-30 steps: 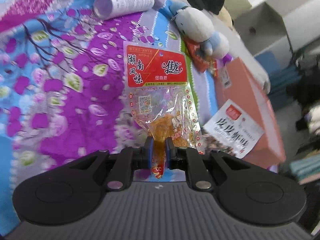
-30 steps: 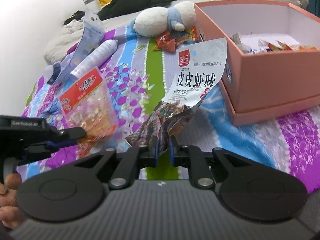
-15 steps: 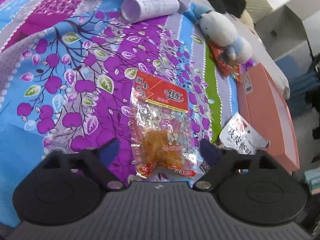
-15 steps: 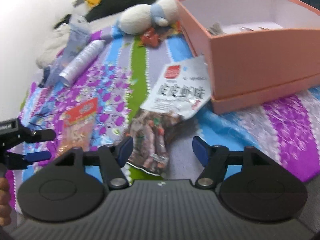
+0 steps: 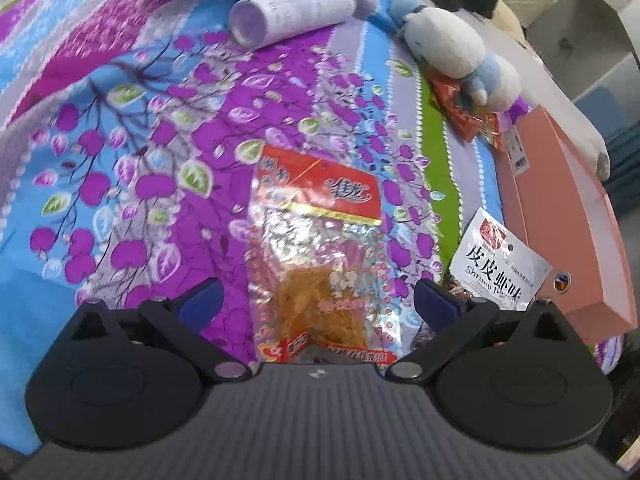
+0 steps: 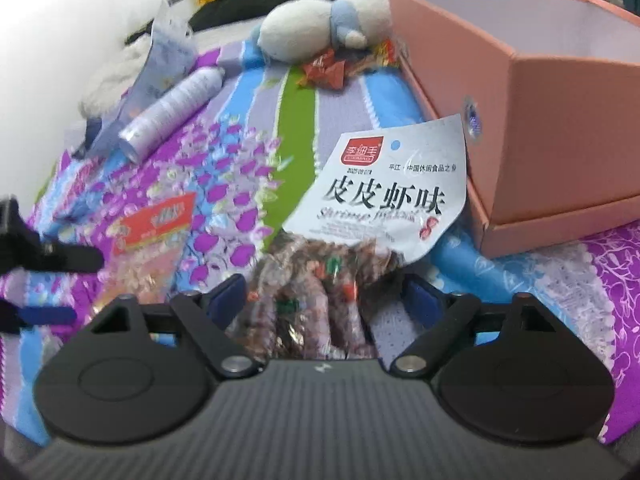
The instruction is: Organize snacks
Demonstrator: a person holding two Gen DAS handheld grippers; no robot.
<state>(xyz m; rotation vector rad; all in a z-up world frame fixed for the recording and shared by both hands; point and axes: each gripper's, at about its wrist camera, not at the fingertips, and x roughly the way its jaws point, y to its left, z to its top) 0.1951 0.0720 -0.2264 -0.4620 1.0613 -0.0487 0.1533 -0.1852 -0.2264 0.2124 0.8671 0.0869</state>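
Snacks laid flat on bedspread (image 5: 120,152): red-label packet (image 5: 316,264) between spread left gripper (image 5: 316,300), shrimp packet (image 6: 384,216) between spread right gripper (image 6: 324,300), jaws just opened. Risk: thin slippery film missed when regripped.

We are letting go with both hands. Our left gripper (image 5: 316,300), pinching the red-topped snack bag (image 5: 320,264) a second ago, is now spreading its jaws wide, the bag lying flat on the bedspread (image 5: 120,160). Our right gripper (image 6: 324,294) is likewise opening around the silver shrimp snack packet (image 6: 384,196), dropped beside the pink box (image 6: 532,120).
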